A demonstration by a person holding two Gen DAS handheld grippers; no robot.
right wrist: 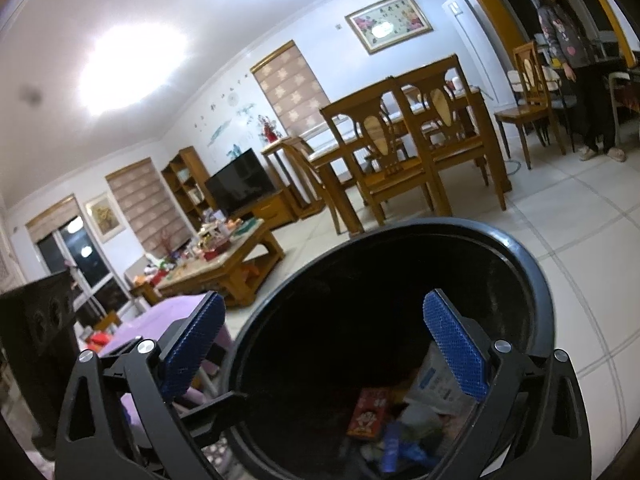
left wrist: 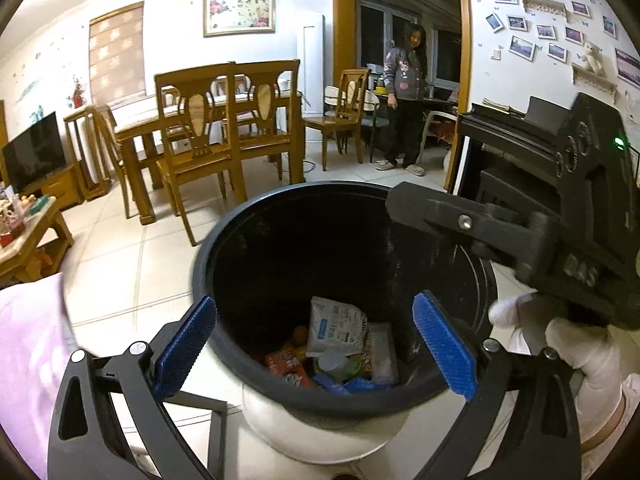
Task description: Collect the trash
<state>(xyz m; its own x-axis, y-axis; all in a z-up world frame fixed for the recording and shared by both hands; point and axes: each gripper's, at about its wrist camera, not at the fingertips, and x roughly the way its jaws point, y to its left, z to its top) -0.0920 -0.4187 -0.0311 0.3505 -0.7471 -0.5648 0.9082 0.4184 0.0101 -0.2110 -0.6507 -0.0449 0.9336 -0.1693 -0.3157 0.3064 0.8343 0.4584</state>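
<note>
Both claws hang spread and empty over the trash bin (left wrist: 208, 264): left gripper (left wrist: 316, 344) straddling the near rim, right gripper (right wrist: 324, 348) alongside, discarded packets (left wrist: 338, 326) straight below at the bottom, neither hand clearly nearer.

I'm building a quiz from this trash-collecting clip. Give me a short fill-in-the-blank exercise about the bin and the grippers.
1. The trash bin has a dark inside and a ____ outer base.
2. Both the left gripper and the right gripper have their jaws ____, holding nothing.
3. The white packet lies ____ the bin, on top of other wrappers.
4. The finger pads on the grippers are coloured ____.

Missing words: white; open; inside; blue
</note>
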